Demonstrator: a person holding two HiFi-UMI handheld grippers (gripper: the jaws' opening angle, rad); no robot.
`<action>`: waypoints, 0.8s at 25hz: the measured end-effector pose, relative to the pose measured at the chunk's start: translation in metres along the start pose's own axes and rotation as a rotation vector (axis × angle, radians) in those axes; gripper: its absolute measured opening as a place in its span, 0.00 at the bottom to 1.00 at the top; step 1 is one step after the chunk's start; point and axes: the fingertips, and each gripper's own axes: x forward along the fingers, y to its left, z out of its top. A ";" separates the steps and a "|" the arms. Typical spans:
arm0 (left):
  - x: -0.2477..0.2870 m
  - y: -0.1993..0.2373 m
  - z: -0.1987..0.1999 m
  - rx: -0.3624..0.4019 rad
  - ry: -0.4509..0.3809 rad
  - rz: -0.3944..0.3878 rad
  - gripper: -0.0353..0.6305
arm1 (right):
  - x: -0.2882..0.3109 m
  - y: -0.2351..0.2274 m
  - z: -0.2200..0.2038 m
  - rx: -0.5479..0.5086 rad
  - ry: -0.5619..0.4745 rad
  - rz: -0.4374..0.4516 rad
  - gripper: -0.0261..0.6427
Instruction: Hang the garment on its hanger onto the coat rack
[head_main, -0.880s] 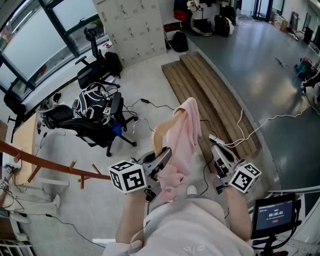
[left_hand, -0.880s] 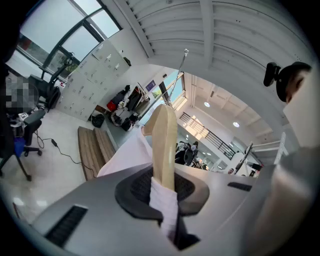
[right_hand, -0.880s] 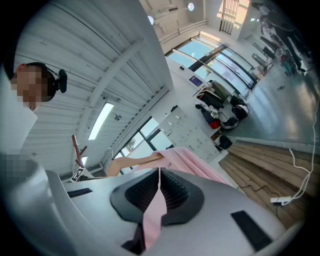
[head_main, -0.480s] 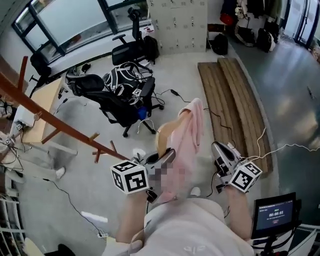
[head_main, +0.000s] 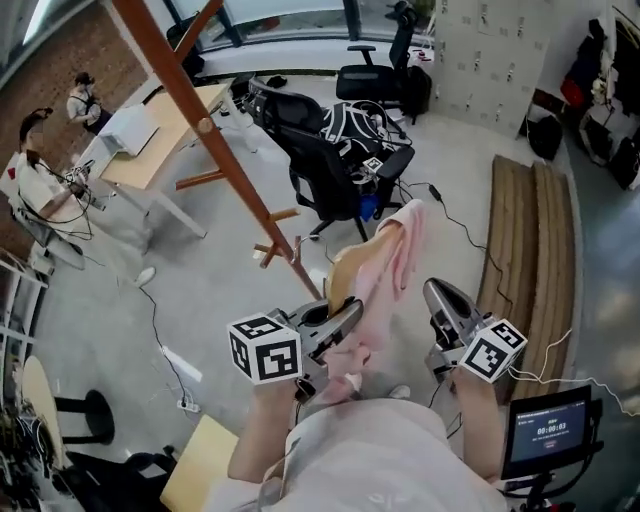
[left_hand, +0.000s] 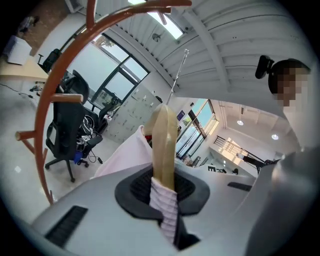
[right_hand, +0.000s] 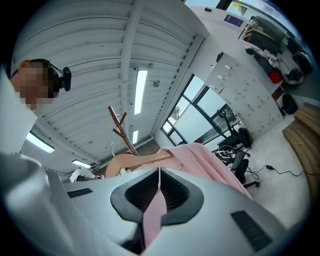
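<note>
A pale pink garment hangs over a light wooden hanger, held up in front of me. My left gripper is shut on the hanger's end together with a ribbed fold of the pink garment. My right gripper is shut on a thin strip of the garment, with the hanger just beyond its jaws. The brown wooden coat rack slants from the top left down to just left of the hanger, short pegs sticking out low on it. The rack's pole also rises left of the left gripper's jaws.
Black office chairs stand behind the rack. A desk with seated people is at the left. Wooden planks lie on the floor at the right, cables trailing near them. A small screen sits at the bottom right.
My view has swung left, so the coat rack now stands close, reaching from the top left to beside the hanger. Both grippers keep their hold and have barely shifted.
</note>
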 end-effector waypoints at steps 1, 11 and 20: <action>-0.008 0.000 0.002 0.000 -0.007 0.005 0.08 | 0.008 0.007 -0.002 -0.002 0.012 0.022 0.06; -0.090 0.009 0.056 0.036 -0.043 0.035 0.08 | 0.105 0.077 -0.004 -0.018 0.055 0.222 0.06; -0.121 -0.017 0.118 0.097 -0.034 -0.012 0.08 | 0.157 0.137 0.028 -0.051 0.020 0.343 0.06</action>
